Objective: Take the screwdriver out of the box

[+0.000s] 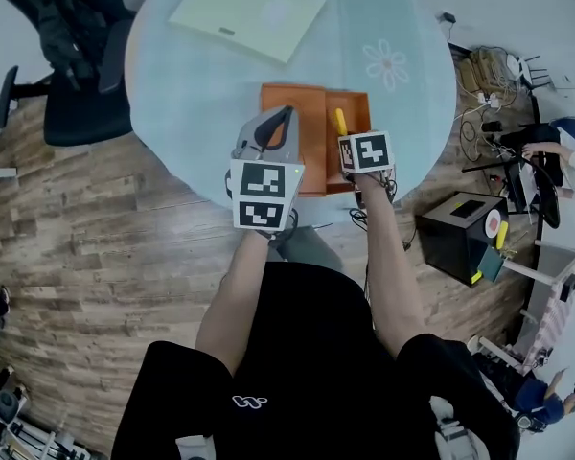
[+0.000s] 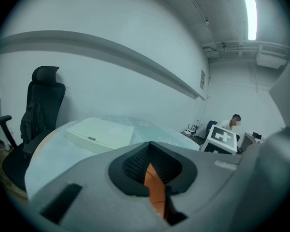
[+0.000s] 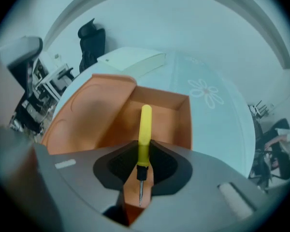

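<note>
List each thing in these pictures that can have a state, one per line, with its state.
box: open, lid swung aside.
screwdriver: held by its handle, over the box.
right gripper: shut on the screwdriver.
left gripper: shut on an orange edge of the box.
pale case: closed.

- A round table (image 1: 192, 113) with a pale blue cloth lies under the left gripper (image 1: 273, 127) and the right gripper (image 1: 343, 127).
- A white flower print (image 1: 385, 63) is on the cloth, past the right gripper and a bit to its right.
- A flat, pale yellow box (image 1: 247, 10) lies on the table, well past both grippers.
- A black chair (image 1: 72, 56) stands off the table, far to the left of the left gripper.
- The wood floor (image 1: 96, 257) goes all around the table.
- A black box with a red dot (image 1: 465, 233) sits on the floor, to the right of the right gripper.
- Some cables (image 1: 484, 80) lie on the floor, far to the right.
- A person (image 2: 232, 122) sits far off, to the right.
</note>
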